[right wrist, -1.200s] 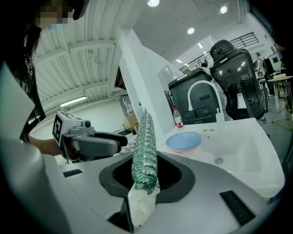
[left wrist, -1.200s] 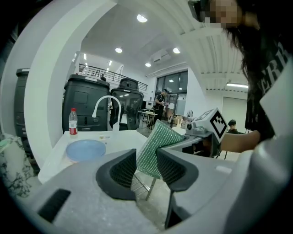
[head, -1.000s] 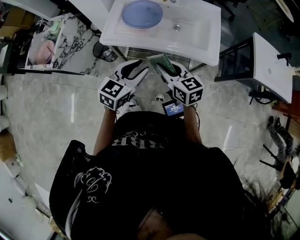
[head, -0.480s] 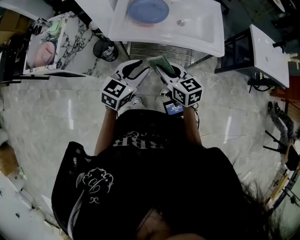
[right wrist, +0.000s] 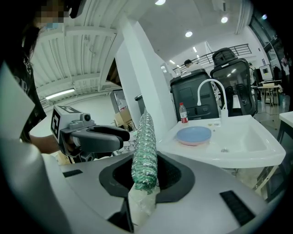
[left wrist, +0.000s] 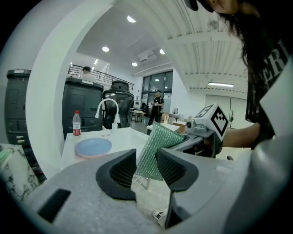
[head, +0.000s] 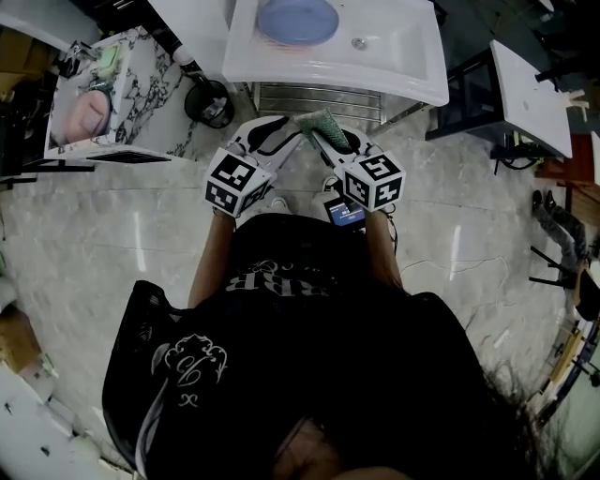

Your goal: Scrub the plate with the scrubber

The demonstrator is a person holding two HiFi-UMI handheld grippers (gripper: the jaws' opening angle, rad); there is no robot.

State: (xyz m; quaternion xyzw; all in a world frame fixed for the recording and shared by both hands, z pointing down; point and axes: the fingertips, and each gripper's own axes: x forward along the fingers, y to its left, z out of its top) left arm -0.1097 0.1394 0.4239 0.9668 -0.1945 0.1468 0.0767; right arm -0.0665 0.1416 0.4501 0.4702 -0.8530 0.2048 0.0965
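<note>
A blue plate (head: 298,19) lies on the left part of the white sink (head: 412,56), well ahead of both grippers. It also shows in the left gripper view as the plate (left wrist: 93,147) and in the right gripper view as the plate (right wrist: 194,134). My right gripper (head: 323,131) is shut on a green mesh scrubber (head: 321,122), which stands upright between its jaws (right wrist: 144,146). My left gripper (head: 281,133) is open beside it with nothing between its jaws. In the left gripper view the scrubber (left wrist: 158,146) shows just beyond the gap. Both grippers hang above the floor, short of the sink.
A curved tap (right wrist: 210,91) and a water bottle (right wrist: 183,113) stand at the back of the sink. A marble-topped stand (head: 141,84) and a dark round bin (head: 208,101) are at the left. Another white basin (head: 534,84) is at the right.
The sink with the plate has drifted up and slightly right in the head view. Both grippers keep their pose, and the scrubber stays in the right one.
</note>
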